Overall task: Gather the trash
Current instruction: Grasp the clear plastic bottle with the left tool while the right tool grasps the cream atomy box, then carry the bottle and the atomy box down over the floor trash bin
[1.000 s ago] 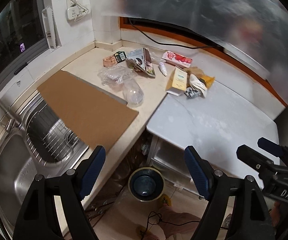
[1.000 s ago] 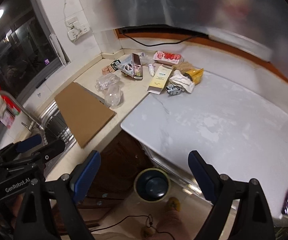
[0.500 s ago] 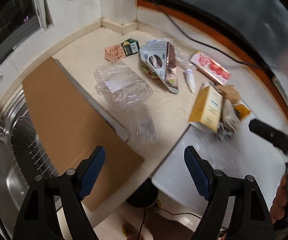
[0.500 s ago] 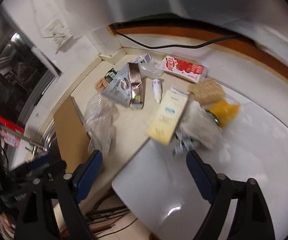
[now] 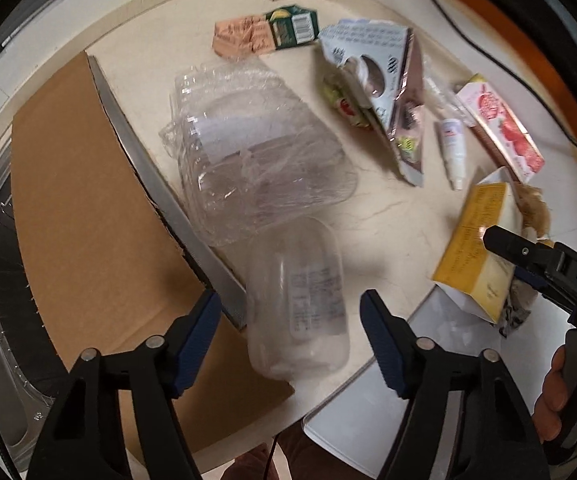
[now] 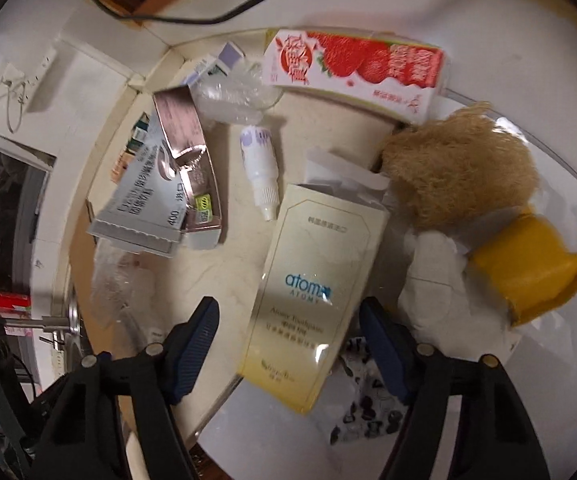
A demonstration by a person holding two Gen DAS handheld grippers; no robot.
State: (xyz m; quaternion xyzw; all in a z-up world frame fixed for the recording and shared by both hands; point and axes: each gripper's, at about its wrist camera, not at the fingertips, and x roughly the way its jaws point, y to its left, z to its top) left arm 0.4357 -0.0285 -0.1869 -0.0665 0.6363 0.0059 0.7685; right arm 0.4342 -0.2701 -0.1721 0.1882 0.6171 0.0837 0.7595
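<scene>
My left hand-held gripper hung wide open, empty, its pads on either side of a clear plastic tub lying on the cream surface; blur left it unclear whether either pad touched it. The tub's near end overlapped the cardboard sheet, whose left edge lay over a sink rim, cut off by the frame. Just beyond the tub sat a crumpled clear plastic tray, contents unreadable. Farther back lay a pink and green wrapper.

My right hand-held gripper also stood wide open and empty, straddling the near end of the yellow toothpaste box, contact uncertain. A black-and-white patterned scrap lay partly hidden under the box and my right finger. Beyond lay a small white tube, a torn grey carton, a tan fibrous wad partly covering a yellow piece, and farthest, the strawberry carton.
</scene>
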